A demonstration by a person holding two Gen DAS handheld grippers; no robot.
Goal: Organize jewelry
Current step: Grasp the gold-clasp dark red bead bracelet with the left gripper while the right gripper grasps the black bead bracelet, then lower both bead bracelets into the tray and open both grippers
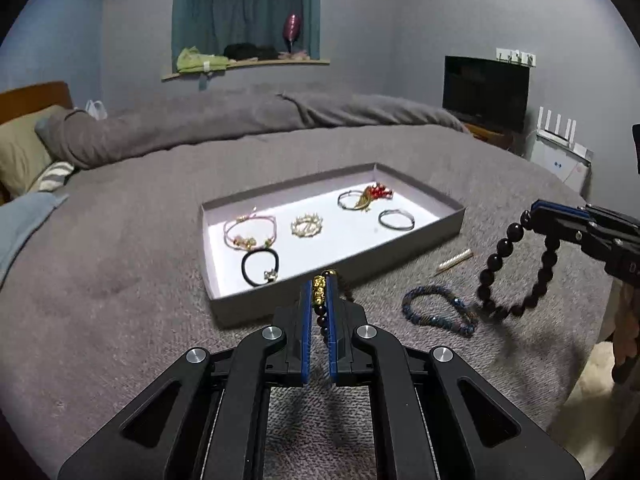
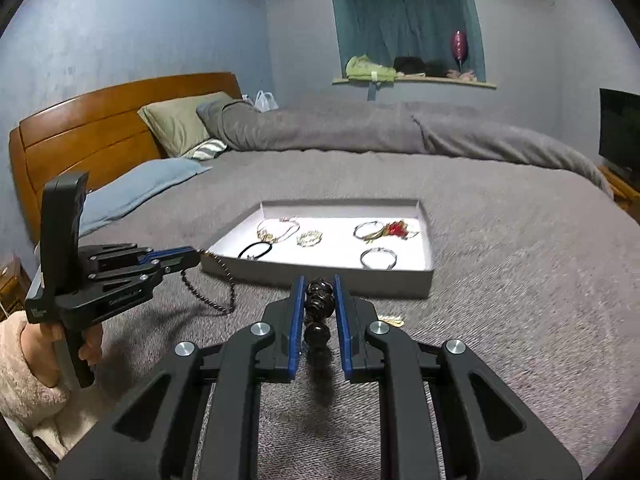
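Observation:
My left gripper (image 1: pixel 320 281) is shut on a thin dark-bead bracelet with a gold charm (image 1: pixel 319 314), held just in front of the grey tray's near wall (image 1: pixel 280 300). In the right wrist view that left gripper (image 2: pixel 196 256) shows at the left, the thin bracelet (image 2: pixel 218 284) dangling down to the bedcover. My right gripper (image 2: pixel 318 282) is shut on a bracelet of large dark beads (image 2: pixel 318 334); from the left wrist view this right gripper (image 1: pixel 530 214) holds the big bracelet (image 1: pixel 492 264) hanging as a loop above the bed. A blue beaded bracelet (image 1: pixel 440 310) lies on the cover.
The tray (image 2: pixel 424 280) holds a pink cord bracelet (image 1: pixel 250 232), a black hair tie (image 1: pixel 260 268), a pearl ring (image 1: pixel 306 226) and two silver bangles (image 1: pixel 396 219). A gold clip (image 1: pixel 456 260) lies by it. A rolled duvet (image 2: pixel 360 128) and pillows lie behind.

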